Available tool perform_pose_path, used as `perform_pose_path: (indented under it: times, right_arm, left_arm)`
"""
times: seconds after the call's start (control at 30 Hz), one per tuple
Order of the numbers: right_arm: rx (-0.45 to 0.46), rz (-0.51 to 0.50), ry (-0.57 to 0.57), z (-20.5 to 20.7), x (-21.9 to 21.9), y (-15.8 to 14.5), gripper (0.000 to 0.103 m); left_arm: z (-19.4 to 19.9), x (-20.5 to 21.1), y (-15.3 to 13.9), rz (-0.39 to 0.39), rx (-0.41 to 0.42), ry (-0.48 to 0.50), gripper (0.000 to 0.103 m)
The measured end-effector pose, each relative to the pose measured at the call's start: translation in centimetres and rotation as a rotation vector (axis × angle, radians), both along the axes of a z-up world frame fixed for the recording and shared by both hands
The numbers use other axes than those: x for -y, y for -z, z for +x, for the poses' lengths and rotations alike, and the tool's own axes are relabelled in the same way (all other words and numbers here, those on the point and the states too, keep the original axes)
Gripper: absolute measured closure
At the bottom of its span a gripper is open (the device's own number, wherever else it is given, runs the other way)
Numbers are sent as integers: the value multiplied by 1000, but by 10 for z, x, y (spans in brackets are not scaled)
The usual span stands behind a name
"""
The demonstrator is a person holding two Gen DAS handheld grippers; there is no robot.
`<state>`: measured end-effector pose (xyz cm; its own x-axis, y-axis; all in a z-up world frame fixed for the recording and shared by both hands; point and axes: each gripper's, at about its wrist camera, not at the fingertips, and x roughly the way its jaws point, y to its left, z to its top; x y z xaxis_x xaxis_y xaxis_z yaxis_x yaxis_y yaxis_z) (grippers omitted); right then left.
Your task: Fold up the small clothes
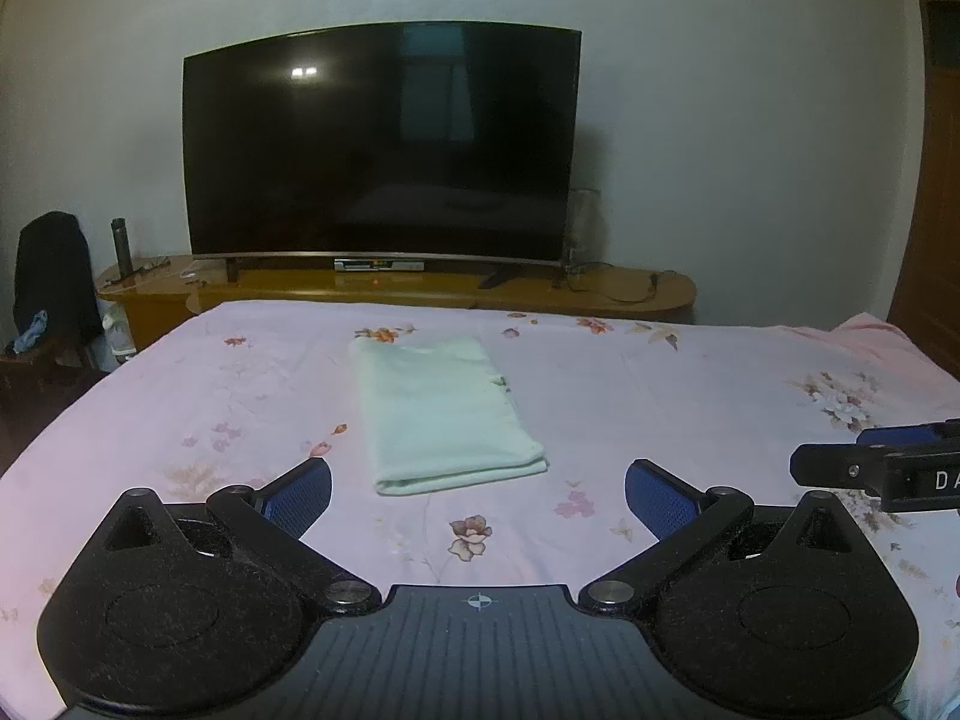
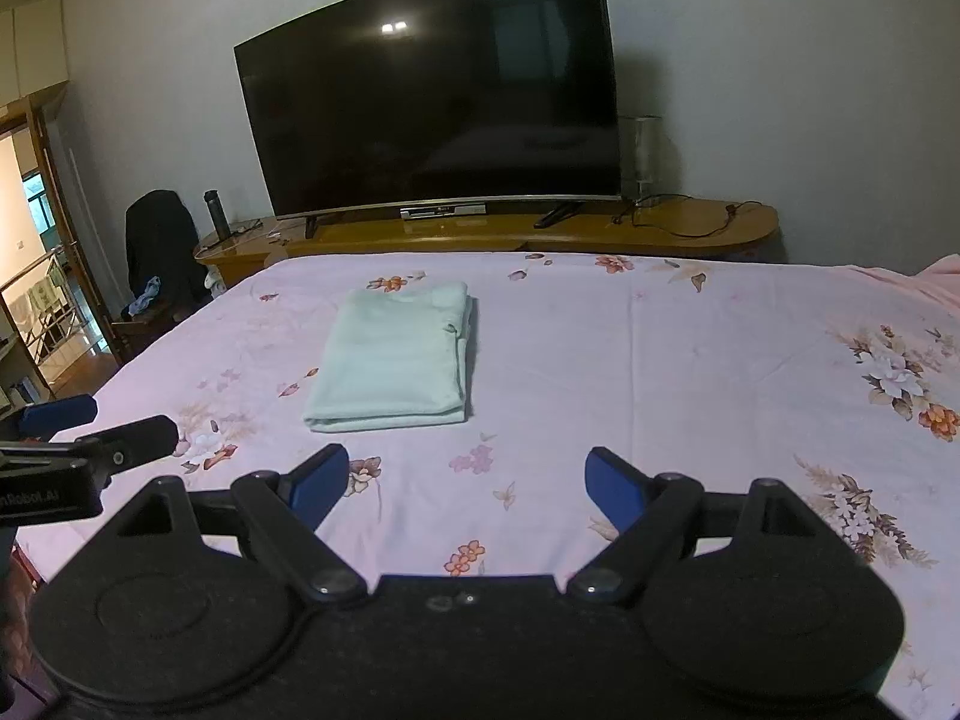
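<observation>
Two tongs: my left gripper and my right gripper hover side by side over the bed sheet, both tilted downward.
Jaws: wide apart on both, blue pads bare — nothing between them.
Garment: pale green folded cloth lies flat just ahead of my left tongs, and ahead and to the left of my right tongs; neither touches it.
Fold state: a tidy long rectangle with layered edges showing at the near end and along its right side — I judge the folding mostly done.
Step in hand: as I read it, either a last fold across the length or leaving the piece as finished.
Doing it well: if folding again, take both near corners at once, one per tong, pinching all layers together; carry them evenly to the far edge so the stack does not skew.
Behind: television on a wooden stand — well beyond the bed, no obstacle.
</observation>
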<state>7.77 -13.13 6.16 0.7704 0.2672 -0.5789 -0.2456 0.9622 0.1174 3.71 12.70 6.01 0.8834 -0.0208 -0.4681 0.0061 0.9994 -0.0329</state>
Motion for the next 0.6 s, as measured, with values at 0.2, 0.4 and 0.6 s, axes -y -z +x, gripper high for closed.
perform_pose_path:
  times: [0.2, 0.4, 0.6]
  right_arm:
    - [-5, 4, -1, 0, 2, 0, 17]
    - [-6, 6, 1, -1, 1, -2, 17]
    - [-7, 5, 5, 0, 1, -3, 17]
  left_arm:
    - [0, -1, 0, -2, 3, 0, 0]
    - [2, -1, 0, -1, -2, 1, 0]
    - [2, 2, -2, 2, -1, 2, 0]
